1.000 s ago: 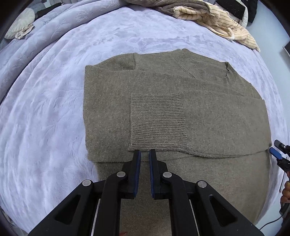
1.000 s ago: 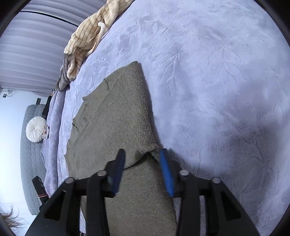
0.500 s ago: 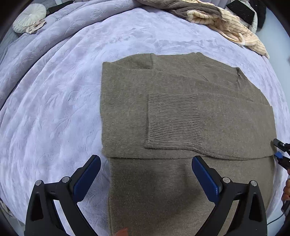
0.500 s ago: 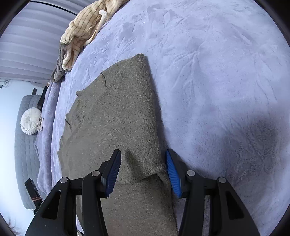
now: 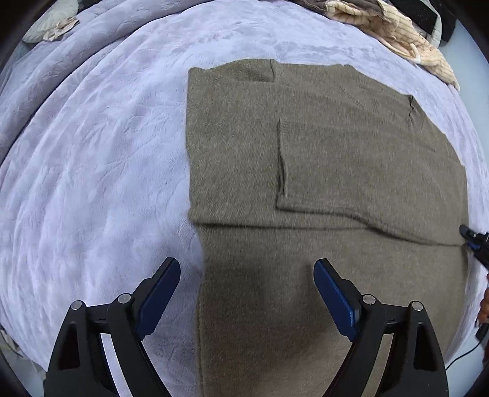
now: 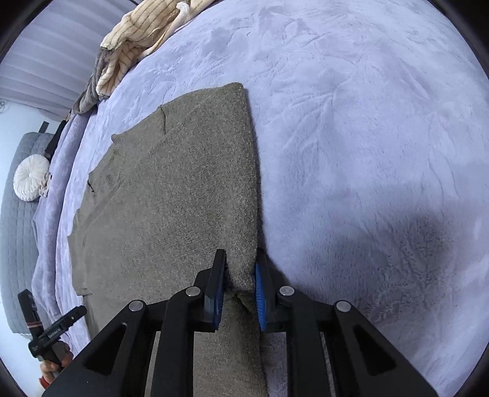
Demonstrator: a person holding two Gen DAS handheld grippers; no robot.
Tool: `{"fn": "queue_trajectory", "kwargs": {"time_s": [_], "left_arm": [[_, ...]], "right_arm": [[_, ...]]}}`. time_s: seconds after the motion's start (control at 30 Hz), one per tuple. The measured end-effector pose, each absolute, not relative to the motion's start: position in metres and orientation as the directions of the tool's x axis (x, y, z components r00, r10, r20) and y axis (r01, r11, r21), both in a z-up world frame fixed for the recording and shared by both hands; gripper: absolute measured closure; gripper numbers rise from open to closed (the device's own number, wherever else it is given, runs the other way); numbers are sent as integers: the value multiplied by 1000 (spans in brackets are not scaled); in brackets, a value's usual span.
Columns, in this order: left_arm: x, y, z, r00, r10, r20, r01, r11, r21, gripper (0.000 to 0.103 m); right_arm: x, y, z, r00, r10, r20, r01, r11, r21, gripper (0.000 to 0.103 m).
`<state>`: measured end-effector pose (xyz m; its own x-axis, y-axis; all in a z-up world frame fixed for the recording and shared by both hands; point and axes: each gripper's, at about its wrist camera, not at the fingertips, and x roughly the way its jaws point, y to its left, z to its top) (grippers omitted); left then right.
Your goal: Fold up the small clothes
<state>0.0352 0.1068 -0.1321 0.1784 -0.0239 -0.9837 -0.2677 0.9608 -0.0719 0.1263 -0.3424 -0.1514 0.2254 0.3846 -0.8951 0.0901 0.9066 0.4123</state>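
Jaws of the right gripper (image 6: 239,285) are closing on the sweater (image 6: 171,195); a ridge of its right edge stands between the blue pads, which look to be touching the knit on both sides. Jaws of the left gripper (image 5: 247,293) stand wide and are narrowing a little, with no cloth between them: one finger hangs over the bedspread (image 5: 91,158), the other over the sweater's lower body, so the left edge runs between them from above.

Sweater: olive-brown knit, flat on the lavender bedspread, already part folded. Left side panel is turned in, and a sleeve lies across the chest with its cuff edge near the middle. Lower body is not yet folded up. Neckline points away from the grippers.

Judgement: each hand is taking one side edge at about the same level, probably to lift and carry the bottom half up over the folded sleeves. Right is ahead; left has not yet taken hold.

Farther off: a heap of striped cream clothes (image 5: 394,27) at the bed's far edge, well apart from the sweater, likely waiting their turn. Beyond, in the right wrist view, a round white cushion (image 6: 30,177) on a grey quilted surface.
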Motion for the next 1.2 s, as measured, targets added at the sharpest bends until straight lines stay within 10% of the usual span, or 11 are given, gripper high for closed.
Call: {"fn": "queue_trajectory", "kwargs": {"time_s": [0.27,1.2], "left_arm": [[9,95,-123,118,-22,-993,-235,971,-49,13],[-47,-77,-67,23,-33,-999,-235,971,-38,13]], "right_arm": [[98,-350,-122,210,354,-911,118,916,383,60],[26,-297,-113,-80,575,-814,-95,809,580,52]]}}
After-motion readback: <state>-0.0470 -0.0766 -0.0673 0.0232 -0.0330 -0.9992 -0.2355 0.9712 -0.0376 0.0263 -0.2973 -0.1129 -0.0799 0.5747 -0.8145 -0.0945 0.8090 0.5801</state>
